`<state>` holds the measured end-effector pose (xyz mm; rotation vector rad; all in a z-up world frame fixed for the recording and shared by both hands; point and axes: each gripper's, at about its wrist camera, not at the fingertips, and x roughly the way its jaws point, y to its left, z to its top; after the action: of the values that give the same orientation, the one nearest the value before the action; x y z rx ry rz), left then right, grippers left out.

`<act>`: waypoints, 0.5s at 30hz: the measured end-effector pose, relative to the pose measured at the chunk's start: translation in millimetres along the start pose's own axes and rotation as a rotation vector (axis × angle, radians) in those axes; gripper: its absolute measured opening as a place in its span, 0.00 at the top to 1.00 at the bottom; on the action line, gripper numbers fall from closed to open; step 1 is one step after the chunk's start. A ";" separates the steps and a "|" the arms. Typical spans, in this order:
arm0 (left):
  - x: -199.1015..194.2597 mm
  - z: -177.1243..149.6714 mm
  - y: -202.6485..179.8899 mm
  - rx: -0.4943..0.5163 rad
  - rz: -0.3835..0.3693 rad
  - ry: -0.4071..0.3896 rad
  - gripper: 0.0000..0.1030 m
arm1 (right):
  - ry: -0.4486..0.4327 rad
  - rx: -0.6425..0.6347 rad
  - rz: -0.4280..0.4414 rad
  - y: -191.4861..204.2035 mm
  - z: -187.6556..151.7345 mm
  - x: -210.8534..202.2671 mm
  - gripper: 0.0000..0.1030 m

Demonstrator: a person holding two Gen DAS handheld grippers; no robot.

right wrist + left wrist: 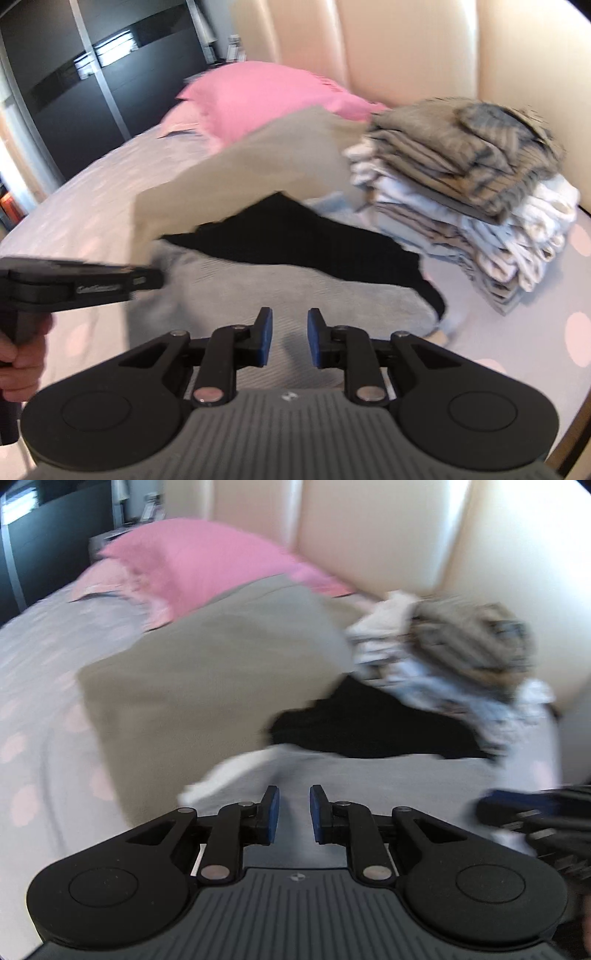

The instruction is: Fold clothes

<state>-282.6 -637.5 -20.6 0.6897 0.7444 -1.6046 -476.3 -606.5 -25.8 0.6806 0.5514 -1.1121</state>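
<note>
A grey ribbed garment (369, 779) (280, 291) lies flat on the bed just ahead of both grippers. A black garment (369, 723) (303, 236) lies beyond it, partly over a wide khaki cloth (207, 672) (266, 166). My left gripper (294, 799) is open above the grey garment, nothing between its blue pads. My right gripper (289, 322) is open too, also empty, over the same garment. In the right wrist view the left gripper's body (74, 284) reaches in from the left, held by a hand (22, 362).
A stack of folded clothes (469, 199) (454, 664) stands at the back right against the cream padded headboard (406, 48). A pink pillow (199, 561) (269, 92) lies at the head of the dotted bedsheet (37, 701). Dark wardrobe doors (74, 92) are at the far left.
</note>
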 end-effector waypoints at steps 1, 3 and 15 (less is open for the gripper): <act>-4.3 -1.2 -7.3 0.011 -0.030 -0.003 0.86 | 0.013 -0.017 -0.002 4.4 -1.5 0.0 0.77; -3.8 -5.6 -21.7 0.038 -0.068 0.009 0.86 | 0.040 -0.045 -0.012 10.0 -6.0 5.2 0.78; 32.5 -29.8 -37.2 0.036 -0.010 0.098 0.86 | 0.108 -0.054 -0.019 11.2 -19.5 29.3 0.78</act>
<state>-323.1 -629.7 -60.9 0.7964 0.7931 -1.6054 -457.0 -607.1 -57.2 0.6923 0.6795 -1.0786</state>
